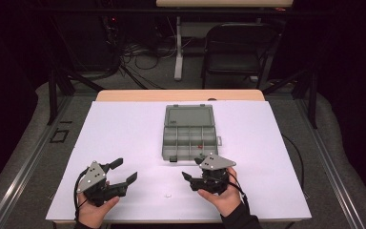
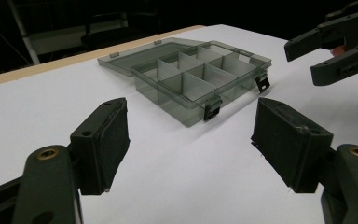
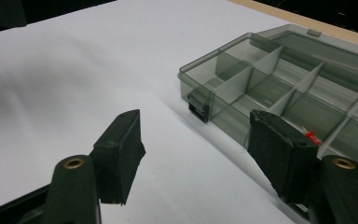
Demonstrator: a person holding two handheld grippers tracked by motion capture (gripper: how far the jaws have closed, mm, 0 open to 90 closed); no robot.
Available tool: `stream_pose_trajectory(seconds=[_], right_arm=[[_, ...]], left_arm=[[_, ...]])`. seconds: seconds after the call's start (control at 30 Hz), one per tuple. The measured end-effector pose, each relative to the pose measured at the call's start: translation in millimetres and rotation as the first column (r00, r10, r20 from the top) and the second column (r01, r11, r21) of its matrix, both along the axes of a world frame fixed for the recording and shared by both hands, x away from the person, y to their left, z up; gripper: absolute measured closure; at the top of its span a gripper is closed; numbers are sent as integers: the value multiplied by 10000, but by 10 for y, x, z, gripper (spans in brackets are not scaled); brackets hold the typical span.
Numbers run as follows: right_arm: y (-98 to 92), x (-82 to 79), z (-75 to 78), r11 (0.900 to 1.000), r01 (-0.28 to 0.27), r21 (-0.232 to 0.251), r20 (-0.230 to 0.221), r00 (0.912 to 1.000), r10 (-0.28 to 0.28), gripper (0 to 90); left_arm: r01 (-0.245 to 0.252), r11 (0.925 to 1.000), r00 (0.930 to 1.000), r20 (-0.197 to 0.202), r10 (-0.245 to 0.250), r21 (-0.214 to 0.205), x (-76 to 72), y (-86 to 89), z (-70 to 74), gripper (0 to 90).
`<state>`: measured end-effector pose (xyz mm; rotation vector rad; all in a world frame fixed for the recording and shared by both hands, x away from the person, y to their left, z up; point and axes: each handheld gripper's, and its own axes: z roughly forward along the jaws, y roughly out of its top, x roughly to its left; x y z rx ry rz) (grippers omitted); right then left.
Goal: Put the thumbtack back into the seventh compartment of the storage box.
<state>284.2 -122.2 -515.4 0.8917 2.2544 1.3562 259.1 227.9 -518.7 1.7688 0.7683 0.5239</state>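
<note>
A grey see-through compartment box (image 1: 164,143) lies open in the middle of the white sheet, its lid (image 1: 189,116) folded back flat. A small red piece (image 1: 199,145) rests in a front compartment, and the right gripper view shows the red piece (image 3: 312,136) just past the right jaw. My left gripper (image 1: 126,170) is open near the front left, with nothing between its jaws. My right gripper (image 1: 193,168) is open just in front of the box, also with nothing between its jaws. The left gripper view looks between the left gripper's (image 2: 193,140) wide-set jaws at the box (image 2: 168,100) and the right gripper (image 2: 307,60).
A tiny white piece (image 1: 168,195) lies on the sheet between the two hands near the front edge. Beyond the table stand a black folding chair (image 1: 238,47) and a white table leg (image 1: 177,47) with cables on the floor.
</note>
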Motion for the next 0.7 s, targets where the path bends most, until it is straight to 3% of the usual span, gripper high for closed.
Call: stream_pose_trajectory(seconds=[0.33,0.5,0.7], right_arm=[[267,-55,-80,9965,-830,-102,-309,9961,826,358],[411,-95,-148,9888,-1407,-501,-394,9895,1388,398],[508,-105,-213,9832,-1730,-588,-633,9835,1692,472]], left_arm=[[16,10000,10000,1,-16,20,0,-2,0,266],[11,10000,10000,-5,-11,25,3,2,-2,266],[23,10000,10000,3,-23,26,1,-1,-1,266]])
